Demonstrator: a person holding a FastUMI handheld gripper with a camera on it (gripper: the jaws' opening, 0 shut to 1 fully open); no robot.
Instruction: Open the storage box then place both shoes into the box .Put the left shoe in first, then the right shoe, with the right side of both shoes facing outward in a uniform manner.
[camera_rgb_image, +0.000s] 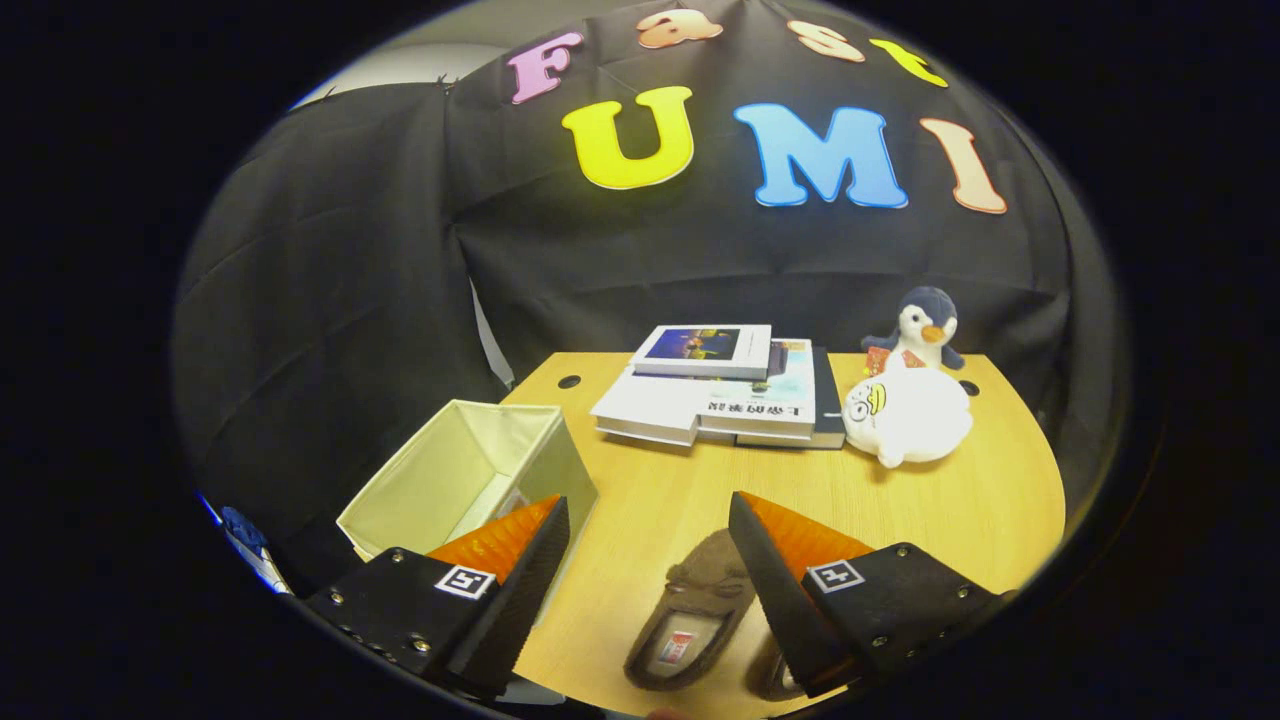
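Tool (648, 520) above table (900, 500) — fingers spread wide, ungripping — brown shoe (690, 625) below.

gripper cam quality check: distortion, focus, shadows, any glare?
Gripper view: strong fisheye bend, the table edge curving; even overhead light, soft shadow under the white plush; mild sheen on the top book cover, no harsh glare; the storage box and the brown shoe fairly sharp; the gripper open, its fingers looming large with the shoe between them.
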